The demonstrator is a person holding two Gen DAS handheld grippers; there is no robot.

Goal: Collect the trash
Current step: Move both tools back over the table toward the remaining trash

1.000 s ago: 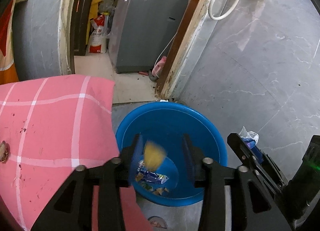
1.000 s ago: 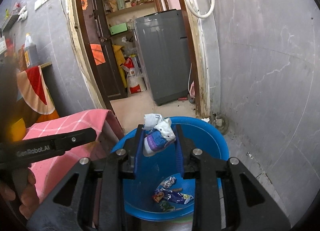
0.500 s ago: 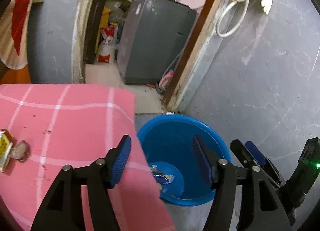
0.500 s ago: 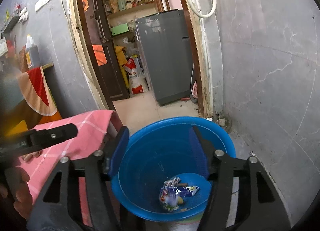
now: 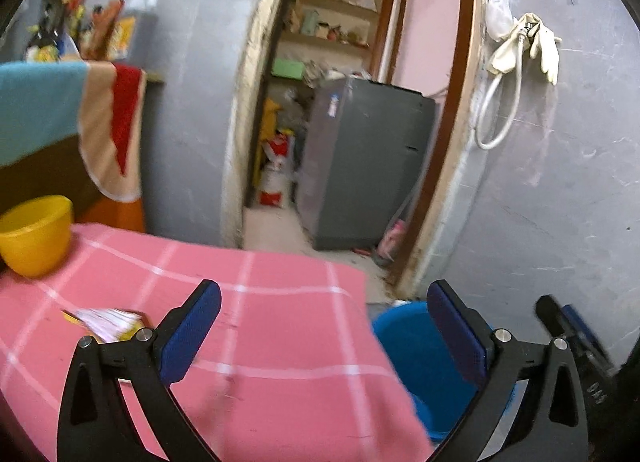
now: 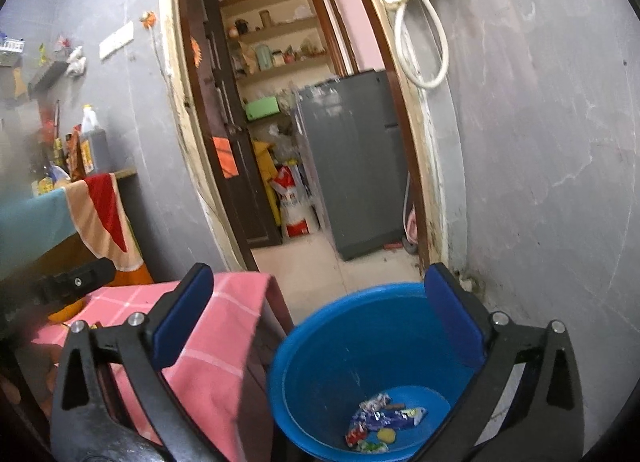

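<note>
A blue tub (image 6: 320, 366) stands on the floor by the table; several wrappers (image 6: 380, 420) lie in its bottom. My right gripper (image 6: 318, 314) is open and empty above the tub. The tub also shows in the left wrist view (image 5: 412, 346), half hidden by the table edge. My left gripper (image 5: 324, 328) is open and empty over the pink checked tablecloth (image 5: 280, 326). A crumpled white and yellow wrapper (image 5: 106, 322) lies on the cloth, left of the left gripper's left finger.
A yellow bowl (image 5: 36, 234) stands at the table's far left. A grey appliance (image 5: 360, 158) fills the doorway behind. A grey wall (image 6: 540, 142) runs along the right. The right gripper's tip (image 5: 568, 326) shows at the lower right.
Both grippers opened and dropped their trash into the tub. The left gripper has swung left and up over the table. The right gripper has stayed over the tub.
</note>
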